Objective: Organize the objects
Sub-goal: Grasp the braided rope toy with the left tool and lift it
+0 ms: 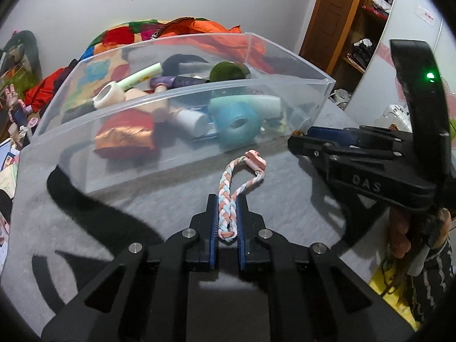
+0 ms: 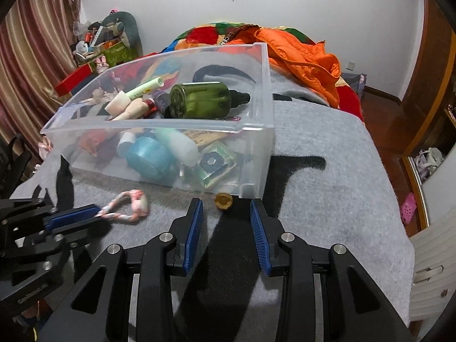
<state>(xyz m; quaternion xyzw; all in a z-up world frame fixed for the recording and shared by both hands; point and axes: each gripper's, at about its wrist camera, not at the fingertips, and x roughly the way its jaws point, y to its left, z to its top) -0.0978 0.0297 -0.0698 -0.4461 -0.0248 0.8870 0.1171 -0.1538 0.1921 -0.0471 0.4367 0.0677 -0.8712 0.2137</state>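
left hand-held gripper (image 1: 227, 199) is clamped on the braided cord (image 1: 228, 205) lying on the grey blanket (image 1: 285, 199) before the clear bin (image 1: 182, 91); right hand-held gripper (image 2: 226, 208) empty, part-open (near a walnut (image 2: 223, 200)); the limp loop could snag the bin's rim when lifted

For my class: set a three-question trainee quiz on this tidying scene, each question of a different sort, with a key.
1. True or false: the left gripper is shut on the braided cord.
2. Multiple choice: the small brown nut lies (a) inside the clear bin, (b) on the grey blanket in front of the bin, (c) between the left gripper's pads.
3. Fill in: the right gripper holds ____.

Key: 1 true; 2 b; 3 nothing: its jaws stand apart with only blanket between them, and the nut lies just beyond its fingertips.
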